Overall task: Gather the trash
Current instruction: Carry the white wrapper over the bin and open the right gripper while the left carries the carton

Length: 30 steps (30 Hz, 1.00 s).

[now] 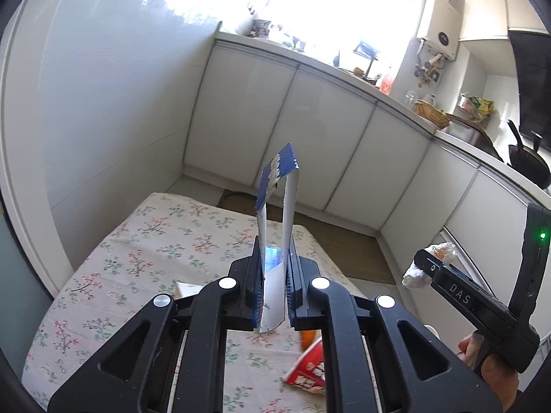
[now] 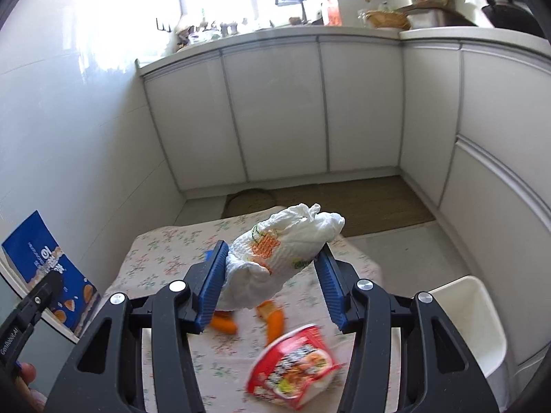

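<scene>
While both my hands were up over the table, my left gripper was clamped on a flattened blue snack box, which stood upright between the closed jaws, well above the flowered cloth. My right gripper carried a crumpled paper towel; the wad was wedged between the blue pads, with the jaws set fairly wide around it. More trash lay below: a red noodle cup on its side near the table's near edge, and orange peel just beyond it. A white bin sat off the table's right side, lower down. I judged the step in hand was carrying both loads to that bin. To do it well, I needed to keep both grips firm, bring each gripper squarely over the opening, and let go only there, since the light towel could drift.
</scene>
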Motion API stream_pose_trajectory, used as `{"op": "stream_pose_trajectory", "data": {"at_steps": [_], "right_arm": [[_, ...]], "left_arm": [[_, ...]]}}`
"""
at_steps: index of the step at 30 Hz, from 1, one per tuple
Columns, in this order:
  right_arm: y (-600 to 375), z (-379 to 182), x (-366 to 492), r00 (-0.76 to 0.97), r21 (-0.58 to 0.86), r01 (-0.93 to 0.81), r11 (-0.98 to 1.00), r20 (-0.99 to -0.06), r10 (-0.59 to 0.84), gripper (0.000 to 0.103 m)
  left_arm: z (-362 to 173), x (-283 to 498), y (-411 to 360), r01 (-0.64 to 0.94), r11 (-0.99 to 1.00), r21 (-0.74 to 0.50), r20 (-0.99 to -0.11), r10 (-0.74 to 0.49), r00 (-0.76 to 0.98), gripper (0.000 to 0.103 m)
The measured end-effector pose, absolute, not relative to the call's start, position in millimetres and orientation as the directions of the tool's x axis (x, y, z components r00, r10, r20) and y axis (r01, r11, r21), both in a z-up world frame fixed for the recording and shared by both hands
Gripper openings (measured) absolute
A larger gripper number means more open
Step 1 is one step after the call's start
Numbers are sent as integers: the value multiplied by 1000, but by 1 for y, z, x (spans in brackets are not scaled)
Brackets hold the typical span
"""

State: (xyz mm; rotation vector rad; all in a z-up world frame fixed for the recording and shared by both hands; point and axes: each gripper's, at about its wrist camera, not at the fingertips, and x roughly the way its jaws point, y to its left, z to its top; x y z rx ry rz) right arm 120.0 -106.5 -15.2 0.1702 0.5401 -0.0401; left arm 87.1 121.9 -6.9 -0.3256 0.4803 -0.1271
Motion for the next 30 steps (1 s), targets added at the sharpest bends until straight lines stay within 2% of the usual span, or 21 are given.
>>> {"op": "stream_pose_trajectory", "data": {"at_steps": [13, 22, 27, 29, 30], "right_arm": [[-235, -9, 86, 863, 121, 254, 959, -477, -168, 51], [-302, -34, 68, 819, -10, 359, 933, -477, -320, 52], [-318, -49, 63, 795, -74, 360, 930, -498, -347, 61], [-322, -52, 53, 792, -70, 379, 923, -491, -363, 73], [-328, -51, 50, 791, -62, 395, 917, -485, -374, 75]], "left_arm": [[10, 82, 22, 194, 942, -274, -425, -300, 854, 11], [8, 77, -51, 303, 930, -208, -444, -366, 818, 11], [6, 73, -96, 368, 913, -177, -451, -408, 794, 11], [5, 71, -107, 387, 906, -170, -450, -420, 788, 11], [6, 71, -115, 398, 902, -166, -450, -429, 783, 11]]}}
